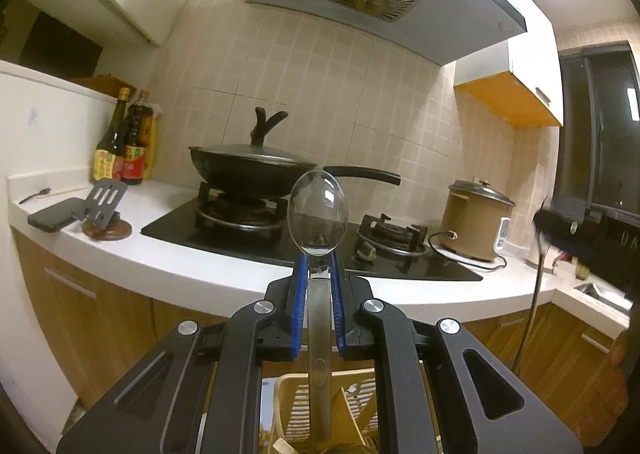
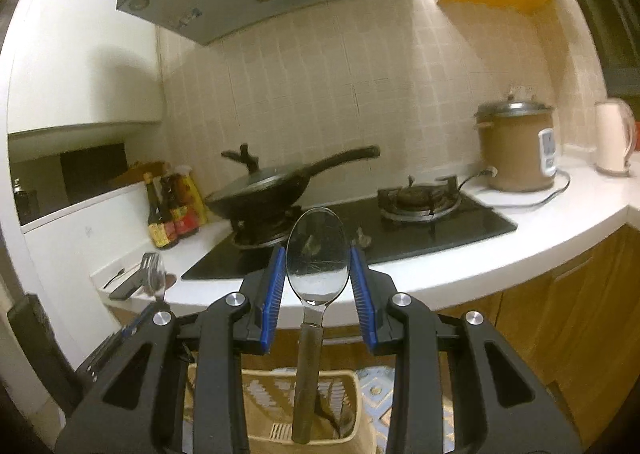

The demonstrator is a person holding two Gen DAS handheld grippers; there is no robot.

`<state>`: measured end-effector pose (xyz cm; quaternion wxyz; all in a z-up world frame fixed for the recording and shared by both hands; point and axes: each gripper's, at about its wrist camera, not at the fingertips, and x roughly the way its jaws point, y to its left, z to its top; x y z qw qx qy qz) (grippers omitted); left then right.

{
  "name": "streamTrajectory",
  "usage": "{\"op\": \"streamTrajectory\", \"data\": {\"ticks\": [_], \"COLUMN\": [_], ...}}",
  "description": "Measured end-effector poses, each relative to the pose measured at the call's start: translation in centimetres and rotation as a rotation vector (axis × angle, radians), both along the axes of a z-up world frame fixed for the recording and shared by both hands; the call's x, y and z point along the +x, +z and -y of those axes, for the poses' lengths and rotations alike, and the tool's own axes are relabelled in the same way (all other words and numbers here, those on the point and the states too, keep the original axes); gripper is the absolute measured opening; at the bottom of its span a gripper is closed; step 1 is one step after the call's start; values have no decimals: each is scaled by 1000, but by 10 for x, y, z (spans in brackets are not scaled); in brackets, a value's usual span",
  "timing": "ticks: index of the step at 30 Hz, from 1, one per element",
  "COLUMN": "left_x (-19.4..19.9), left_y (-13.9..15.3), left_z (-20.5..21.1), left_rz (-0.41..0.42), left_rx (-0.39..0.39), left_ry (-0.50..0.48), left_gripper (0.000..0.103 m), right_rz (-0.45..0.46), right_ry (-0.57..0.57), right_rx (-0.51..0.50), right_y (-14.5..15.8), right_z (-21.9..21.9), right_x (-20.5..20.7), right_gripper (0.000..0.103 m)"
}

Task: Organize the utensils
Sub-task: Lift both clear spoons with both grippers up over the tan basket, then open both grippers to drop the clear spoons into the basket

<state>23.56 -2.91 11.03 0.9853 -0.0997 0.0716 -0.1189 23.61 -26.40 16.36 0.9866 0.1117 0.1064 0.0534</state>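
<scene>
Ahead of the fingers, the white worktop [image 1: 248, 274] is carrying a black hob [image 1: 224, 232], sauce bottles [image 1: 120, 142] and a phone [image 1: 52, 216] leftward, and a rice cooker [image 1: 476, 222] rightward.

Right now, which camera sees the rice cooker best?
The right wrist view. There the rice cooker stands large, with its lid, white control panel and cord all clear. In the left wrist view the same cooker looks smaller, farther off towards the right edge, its panel seen only side-on.
</scene>
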Motion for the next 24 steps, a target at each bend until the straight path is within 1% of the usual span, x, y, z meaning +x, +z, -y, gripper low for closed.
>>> {"op": "streamTrajectory", "data": {"ticks": [3, 5, 6, 10, 14, 20, 22, 24], "left_x": [0, 0, 0, 2, 4, 7, 6, 3], "left_y": [-2, -3, -4, -8, -11, -12, -12, -12], "left_z": [2, 3, 3, 3, 2, -2, -6, -11], "left_rz": [6, 5, 3, -9, -19, -50, -65, -77], "left_rx": [17, 17, 15, 11, 5, -18, -34, -40], "left_ry": [8, 12, 12, 8, 3, -37, -48, -58], "left_gripper": [10, 10, 10, 10, 10, 10, 14, 27], "right_rz": [21, 35, 34, 25, 18, -20, -41, -64], "right_ry": [-34, -70, -71, -65, -61, -39, -28, -19], "right_rx": [-53, -111, -135, -138, -134, -138, -131, -116], "right_y": [-1, -8, -13, -28, -35, -47, -50, -53], "right_z": [-7, -14, -18, -20, -20, -20, -19, -17], "right_x": [1, 2, 4, 8, 9, 8, 7, 5], "right_gripper": [30, 29, 30, 29, 30, 30, 30, 30]}}
